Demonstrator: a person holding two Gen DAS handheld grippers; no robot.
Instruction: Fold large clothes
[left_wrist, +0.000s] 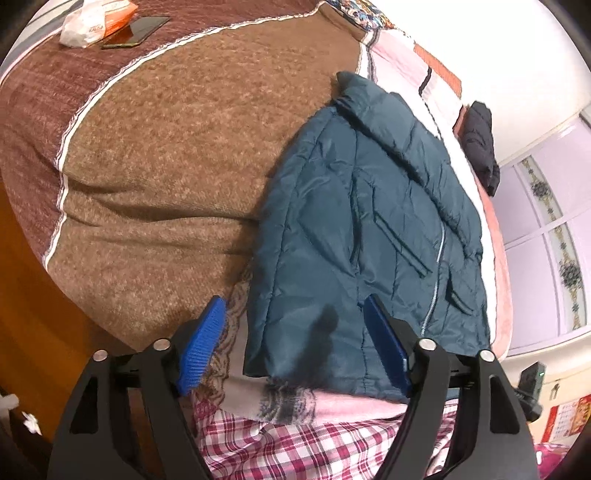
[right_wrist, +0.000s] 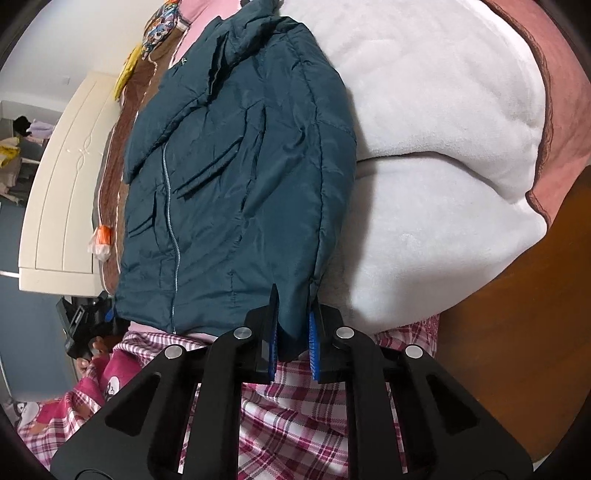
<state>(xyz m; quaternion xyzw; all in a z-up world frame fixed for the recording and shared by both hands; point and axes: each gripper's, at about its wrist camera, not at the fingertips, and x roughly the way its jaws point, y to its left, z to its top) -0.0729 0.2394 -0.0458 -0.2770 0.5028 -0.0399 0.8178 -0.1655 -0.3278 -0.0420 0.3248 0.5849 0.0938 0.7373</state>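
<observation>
Checked cloth (right_wrist: 295, 413) lies nearest, under both tools. Right gripper (right_wrist: 291, 343) is clamped on the near right hem corner of the teal jacket (right_wrist: 229, 177), likely to carry that side over. Left gripper (left_wrist: 291, 343) hangs spread wide above the near left hem, gripping nothing. Jacket lies zipped, face-up along the bed (left_wrist: 155, 155).

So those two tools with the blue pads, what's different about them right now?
The left tool stands wide open above the teal jacket, its blue pads holding nothing. The right tool is closed on the jacket's bottom corner, the fabric pinched between its pads. The left one sits over the hem's other end. Both have the same black frame and blue ribbed pads.
</observation>
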